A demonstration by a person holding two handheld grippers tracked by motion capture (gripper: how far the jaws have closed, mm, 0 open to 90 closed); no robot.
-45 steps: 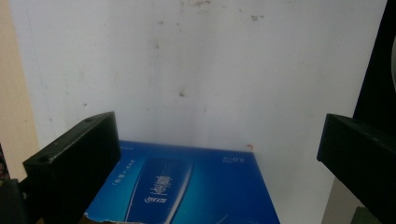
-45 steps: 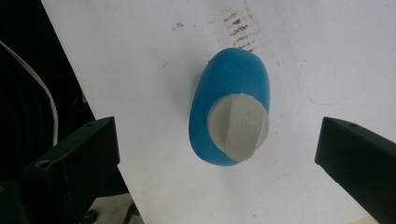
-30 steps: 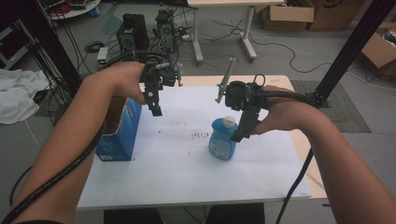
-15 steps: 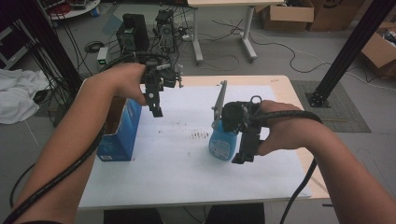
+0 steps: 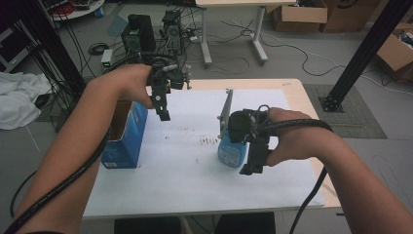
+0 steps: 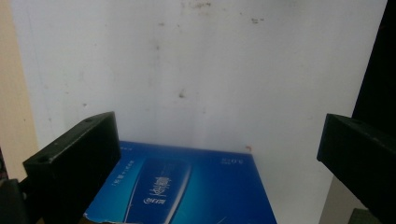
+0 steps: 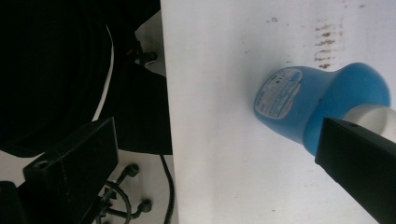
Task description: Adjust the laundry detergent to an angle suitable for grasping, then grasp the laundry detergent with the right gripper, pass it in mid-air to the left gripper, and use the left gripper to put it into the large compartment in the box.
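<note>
A blue bottle with a white cap stands upright near the middle of the white table top. My right gripper hangs just to its right and nearer to me, jaws pointing down and open. In the right gripper view the bottle sits at the right, its cap partly behind the right jaw, not between the jaws of the gripper. An open blue carton stands at the table's left edge. My left gripper hovers above and to the right of it, open, with the carton below its gripper.
Dark smudges mark the white sheet left of the bottle. A black frame post rises at the far right. Beyond the table lie cables, electronics, cardboard boxes and another desk; white cloth lies on the floor at left.
My right gripper has come toward me and lower, from over the bottle to its near right side. The left gripper has barely moved.
</note>
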